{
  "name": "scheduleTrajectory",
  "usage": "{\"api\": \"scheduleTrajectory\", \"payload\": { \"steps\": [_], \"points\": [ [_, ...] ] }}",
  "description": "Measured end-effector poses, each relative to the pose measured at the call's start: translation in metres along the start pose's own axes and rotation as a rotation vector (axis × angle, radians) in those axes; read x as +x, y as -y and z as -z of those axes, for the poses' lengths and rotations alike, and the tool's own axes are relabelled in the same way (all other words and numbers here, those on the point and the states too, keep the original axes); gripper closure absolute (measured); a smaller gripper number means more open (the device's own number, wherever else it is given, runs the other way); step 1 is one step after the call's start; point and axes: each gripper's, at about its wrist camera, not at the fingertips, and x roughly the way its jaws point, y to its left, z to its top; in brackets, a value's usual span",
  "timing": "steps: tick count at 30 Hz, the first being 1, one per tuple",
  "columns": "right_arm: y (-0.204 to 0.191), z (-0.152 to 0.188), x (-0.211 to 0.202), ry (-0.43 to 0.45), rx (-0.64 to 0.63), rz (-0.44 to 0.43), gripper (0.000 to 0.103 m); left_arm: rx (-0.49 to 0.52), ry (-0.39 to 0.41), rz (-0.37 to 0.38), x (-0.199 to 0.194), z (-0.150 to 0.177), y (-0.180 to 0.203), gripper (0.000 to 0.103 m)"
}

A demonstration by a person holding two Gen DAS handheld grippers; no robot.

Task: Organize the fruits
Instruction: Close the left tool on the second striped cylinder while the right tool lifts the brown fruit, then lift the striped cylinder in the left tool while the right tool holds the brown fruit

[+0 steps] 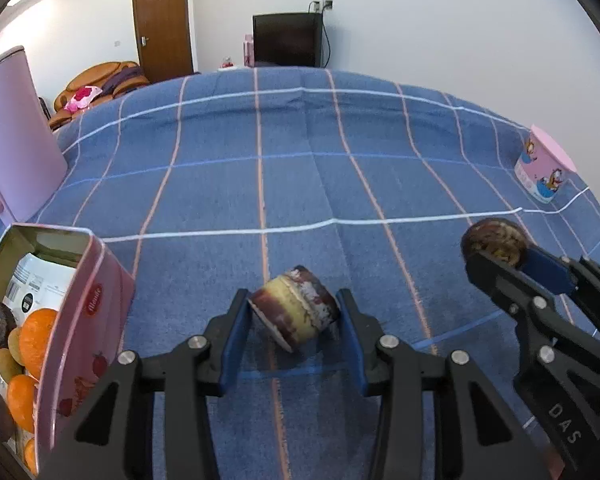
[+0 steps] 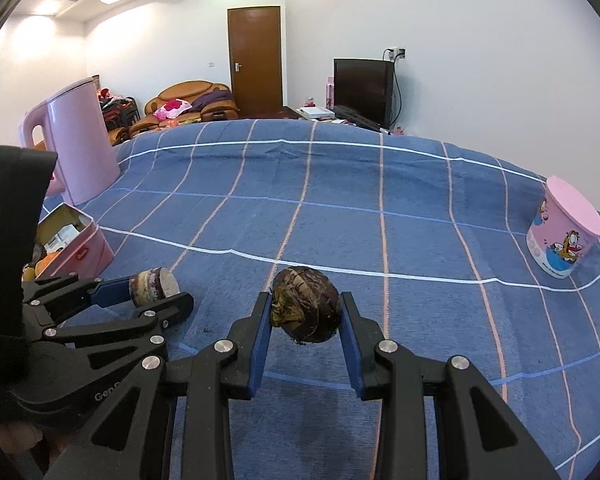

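Observation:
A short round cut fruit piece [image 1: 294,312], brown skin with a cream and yellow inside, sits tilted between the blue pads of my left gripper [image 1: 292,296], which is shut on it just above the blue checked cloth [image 1: 300,184]. The right wrist view shows that same piece [image 2: 154,286] in the left gripper [image 2: 160,296] at the lower left. My right gripper [image 2: 306,298] is shut on a dark brown round fruit [image 2: 306,308], held a little off the cloth. From the left wrist view, the right gripper [image 1: 500,256] and its fruit [image 1: 494,240] are at the right.
An open pink tin box [image 1: 88,276] at the left holds oranges [image 1: 36,336], kiwis and dark brown fruits. A pink kettle [image 2: 84,144] stands behind it. A pink cartoon cup [image 2: 564,232] stands near the cloth's right edge. Beyond the cloth are a sofa, door and TV.

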Motion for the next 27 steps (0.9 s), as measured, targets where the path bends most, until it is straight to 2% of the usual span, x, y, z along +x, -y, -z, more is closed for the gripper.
{"api": "scheduleTrajectory", "payload": {
  "steps": [9,27],
  "points": [
    [-0.006,0.001,-0.004,0.024,-0.033,-0.011,0.068,0.004,0.076,-0.018,-0.014,0.001,0.000,0.058],
    [-0.006,0.003,-0.020,0.108,-0.038,-0.023,0.068,0.027,0.171,-0.063,-0.029,0.003,0.003,0.058]
  ]
}}
